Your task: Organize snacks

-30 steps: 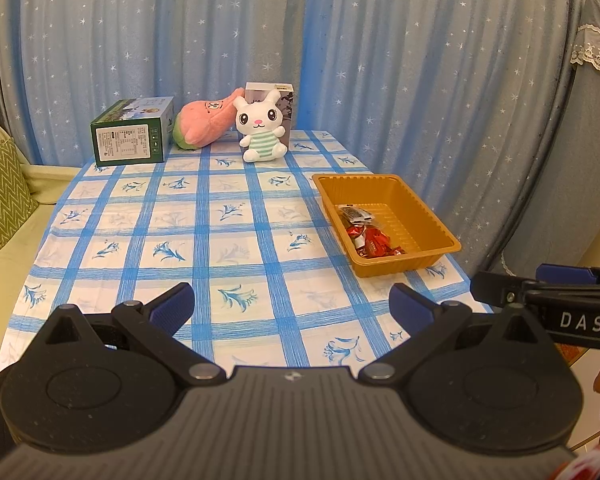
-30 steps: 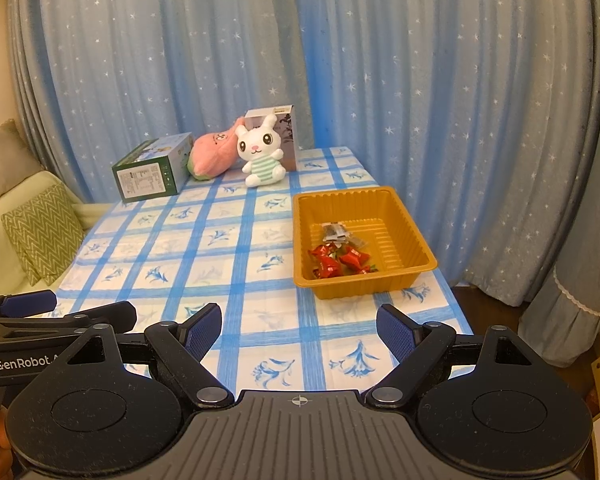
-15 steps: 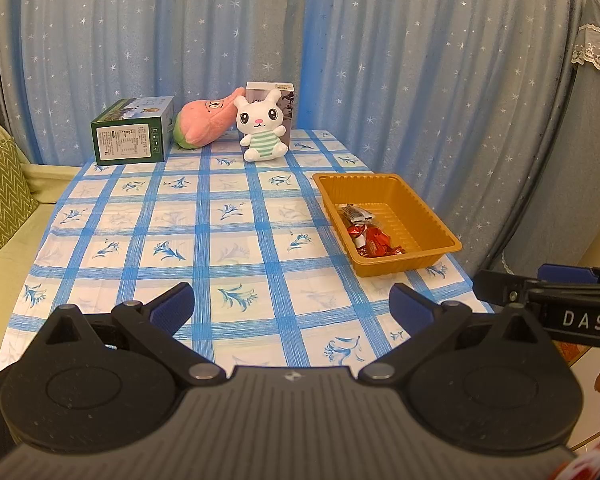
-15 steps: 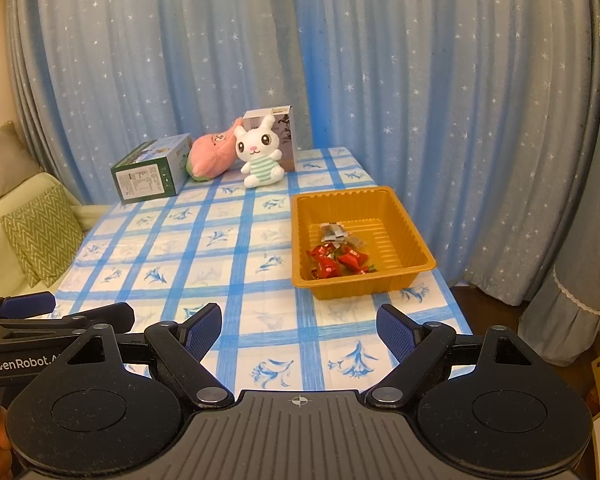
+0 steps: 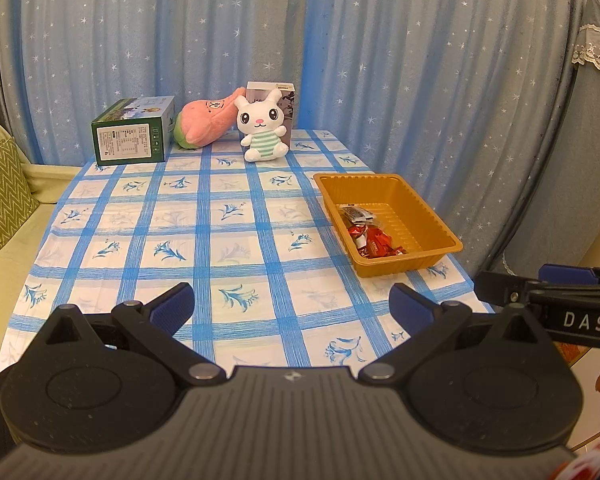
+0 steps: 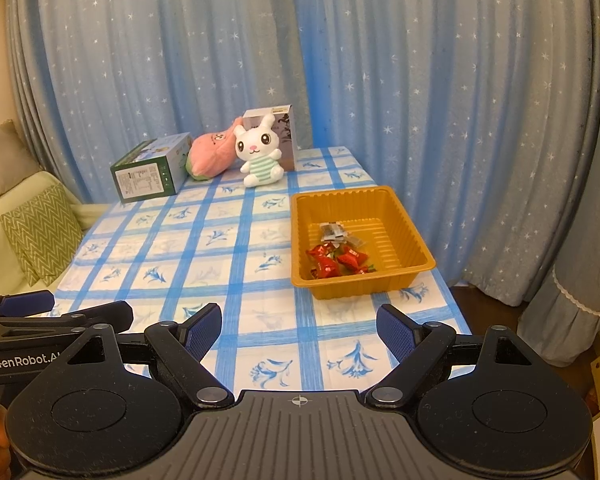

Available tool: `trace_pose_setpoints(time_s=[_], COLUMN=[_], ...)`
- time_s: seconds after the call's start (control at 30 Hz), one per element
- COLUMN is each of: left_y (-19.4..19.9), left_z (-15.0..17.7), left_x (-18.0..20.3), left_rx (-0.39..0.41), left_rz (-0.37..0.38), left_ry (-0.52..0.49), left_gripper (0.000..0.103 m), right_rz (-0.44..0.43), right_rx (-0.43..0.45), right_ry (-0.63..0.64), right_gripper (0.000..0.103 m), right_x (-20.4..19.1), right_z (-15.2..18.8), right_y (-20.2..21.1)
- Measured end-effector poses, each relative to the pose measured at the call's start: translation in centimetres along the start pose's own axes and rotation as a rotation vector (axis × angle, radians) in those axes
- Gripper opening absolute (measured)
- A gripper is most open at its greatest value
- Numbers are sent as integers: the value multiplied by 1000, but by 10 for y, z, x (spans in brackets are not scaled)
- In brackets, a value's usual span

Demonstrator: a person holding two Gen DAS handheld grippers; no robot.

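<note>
An orange plastic tray (image 5: 428, 216) (image 6: 404, 216) sits near the right edge of the table with the blue-checked cloth (image 5: 220, 240) (image 6: 204, 256). Inside it lie several red-wrapped snacks (image 5: 374, 242) (image 6: 336, 262) and a grey-wrapped one (image 5: 356, 213) (image 6: 332, 231). My left gripper (image 5: 292, 306) hovers open above the table's near edge, nothing between its blue pads. My right gripper (image 6: 300, 330) is also open and empty, just short of the tray. Each gripper shows at the edge of the other's view.
At the far end stand a green box (image 5: 134, 136) (image 6: 152, 170), a pink plush (image 5: 206, 124) (image 6: 212, 156), a white rabbit plush (image 5: 264, 128) (image 6: 260, 152) and a tall carton (image 5: 286, 98) (image 6: 288, 132). Blue starred curtains hang behind. A sofa with a green cushion (image 5: 0, 192) (image 6: 40, 228) is on the left.
</note>
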State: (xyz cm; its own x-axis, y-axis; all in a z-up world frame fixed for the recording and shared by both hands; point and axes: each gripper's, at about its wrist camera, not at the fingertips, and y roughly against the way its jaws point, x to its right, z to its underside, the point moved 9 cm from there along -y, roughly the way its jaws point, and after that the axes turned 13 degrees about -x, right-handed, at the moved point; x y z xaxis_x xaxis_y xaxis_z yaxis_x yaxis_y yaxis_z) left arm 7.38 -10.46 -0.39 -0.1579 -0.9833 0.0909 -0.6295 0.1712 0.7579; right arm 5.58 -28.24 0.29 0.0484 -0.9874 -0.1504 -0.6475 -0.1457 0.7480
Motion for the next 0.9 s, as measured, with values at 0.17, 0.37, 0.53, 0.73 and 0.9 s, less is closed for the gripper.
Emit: trace_pose_setpoints(time_s=[0.17, 0.37, 0.53, 0.73, 0.9], left_y=[0, -2, -2, -2, -6], left_z=[0, 1, 1, 0, 4], left_x=[0, -1, -1, -2, -6], left_rx=[0, -3, -3, 0, 7], left_rz=[0, 1, 1, 0, 12], left_ry=[0, 1, 2, 3, 13], left_gripper=[103, 103, 103, 103, 103], right_rz=[-1, 0, 0, 1, 1], right_rx=[0, -1, -2, -3, -3], right_ry=[-1, -2, -1, 0, -1], right_gripper=[84, 84, 84, 84, 84], right_x=[0, -1, 0, 1, 1], right_z=[0, 0, 0, 2, 2], right_y=[0, 0, 0, -1, -1])
